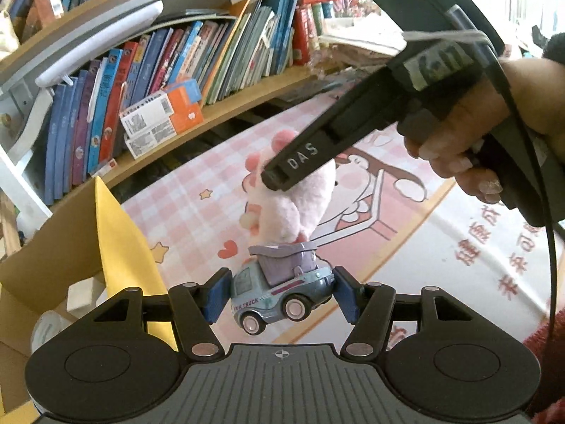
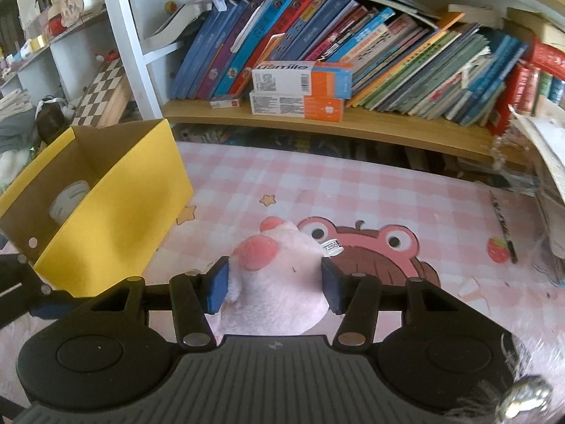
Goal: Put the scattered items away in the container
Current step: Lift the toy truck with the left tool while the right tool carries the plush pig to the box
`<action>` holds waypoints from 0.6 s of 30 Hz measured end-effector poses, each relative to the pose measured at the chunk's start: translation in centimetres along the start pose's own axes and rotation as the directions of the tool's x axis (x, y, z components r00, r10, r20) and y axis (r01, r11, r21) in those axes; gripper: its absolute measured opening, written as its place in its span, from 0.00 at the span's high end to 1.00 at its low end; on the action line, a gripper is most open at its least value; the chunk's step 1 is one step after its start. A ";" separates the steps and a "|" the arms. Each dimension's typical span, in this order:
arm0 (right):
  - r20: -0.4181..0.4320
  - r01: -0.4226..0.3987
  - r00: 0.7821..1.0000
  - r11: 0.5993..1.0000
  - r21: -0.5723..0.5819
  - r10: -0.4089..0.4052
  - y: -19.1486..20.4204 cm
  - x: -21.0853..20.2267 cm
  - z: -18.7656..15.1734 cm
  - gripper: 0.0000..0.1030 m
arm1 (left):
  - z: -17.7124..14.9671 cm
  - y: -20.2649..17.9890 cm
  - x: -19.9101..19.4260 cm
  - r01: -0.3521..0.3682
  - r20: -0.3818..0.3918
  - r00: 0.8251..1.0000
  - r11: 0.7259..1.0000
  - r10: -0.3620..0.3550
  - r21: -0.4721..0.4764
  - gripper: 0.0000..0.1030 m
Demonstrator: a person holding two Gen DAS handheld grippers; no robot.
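My left gripper (image 1: 280, 295) is shut on a small blue-grey toy truck (image 1: 279, 293) with a purple bucket and holds it above the pink mat. My right gripper (image 2: 273, 288) is shut on a pink plush toy (image 2: 282, 282) and holds it off the mat; the plush also shows in the left wrist view (image 1: 303, 198), hanging from the right gripper's fingers (image 1: 300, 166). The yellow cardboard box (image 2: 116, 212) stands open at the left, with a white item (image 2: 69, 199) inside. In the left wrist view the box (image 1: 120, 243) is just left of the truck.
A wooden bookshelf (image 2: 353, 120) full of books runs along the back, with white and orange cartons (image 2: 300, 92) on it. The pink checked mat (image 2: 353, 205) covers the floor. A pencil (image 2: 503, 226) lies at the right. A checkered board (image 2: 102, 95) leans at the far left.
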State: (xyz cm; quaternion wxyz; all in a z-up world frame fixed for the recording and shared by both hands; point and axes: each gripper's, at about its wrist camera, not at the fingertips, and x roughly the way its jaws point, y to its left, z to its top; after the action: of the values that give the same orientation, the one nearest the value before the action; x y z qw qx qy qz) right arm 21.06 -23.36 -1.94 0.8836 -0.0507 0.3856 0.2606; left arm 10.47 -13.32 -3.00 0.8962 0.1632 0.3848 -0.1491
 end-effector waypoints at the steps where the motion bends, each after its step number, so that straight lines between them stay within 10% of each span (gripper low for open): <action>1: 0.002 0.006 1.000 1.000 0.002 -0.006 0.1 -0.4 -0.3 0.51 | -0.1 -0.1 -0.3 0.001 0.006 1.000 1.000 -0.001 0.001 0.40; 18: 0.043 0.131 0.990 0.989 0.070 -0.134 1.1 -5.2 -2.8 0.51 | -1.3 0.6 -5.7 -0.006 0.129 0.992 1.000 0.002 0.026 0.40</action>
State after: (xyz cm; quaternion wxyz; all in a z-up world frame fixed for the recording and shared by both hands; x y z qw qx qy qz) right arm 15.72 -25.41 -0.11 0.9091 -0.0403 0.3688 0.1892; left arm 6.10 -11.41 0.51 0.9172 0.1656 0.3239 -0.1625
